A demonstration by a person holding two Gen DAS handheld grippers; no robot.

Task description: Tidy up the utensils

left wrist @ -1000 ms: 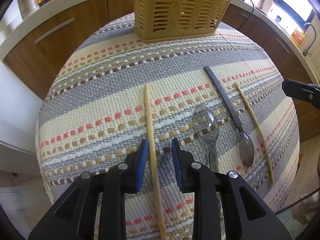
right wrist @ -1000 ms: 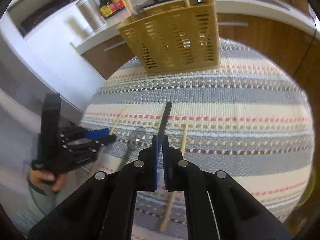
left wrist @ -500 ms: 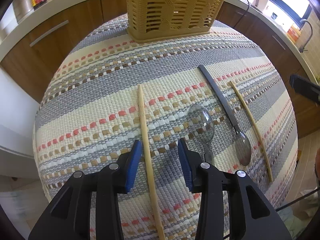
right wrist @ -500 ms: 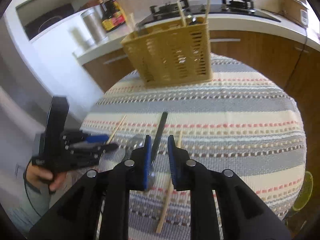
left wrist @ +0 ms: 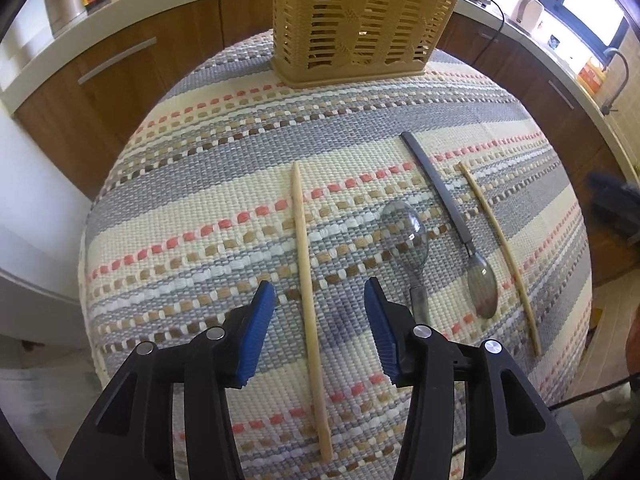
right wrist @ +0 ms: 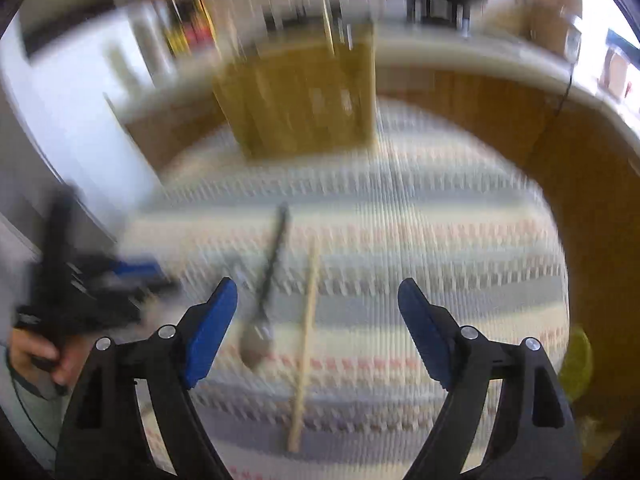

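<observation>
I see wood cabinets [left wrist: 120, 92] curving round the far side under a pale counter [left wrist: 132, 4]. Far right, a bright window [left wrist: 592, 4] lights a tap [left wrist: 616, 80]. A white wall [left wrist: 28, 184] stands left.

Four utensils lie flat on the striped woven tablecloth [left wrist: 224, 152], all well short of the tan slotted utensil basket [left wrist: 360, 24] standing upright at the table's far edge. A pale wooden chopstick [left wrist: 308, 264] runs lengthwise near the middle. Beside it to the right lies a clear plastic spoon [left wrist: 404, 228], then a dark-handled metal spoon [left wrist: 444, 196] with its bowl nearest, then a second chopstick [left wrist: 500, 256] toward the right edge.
</observation>
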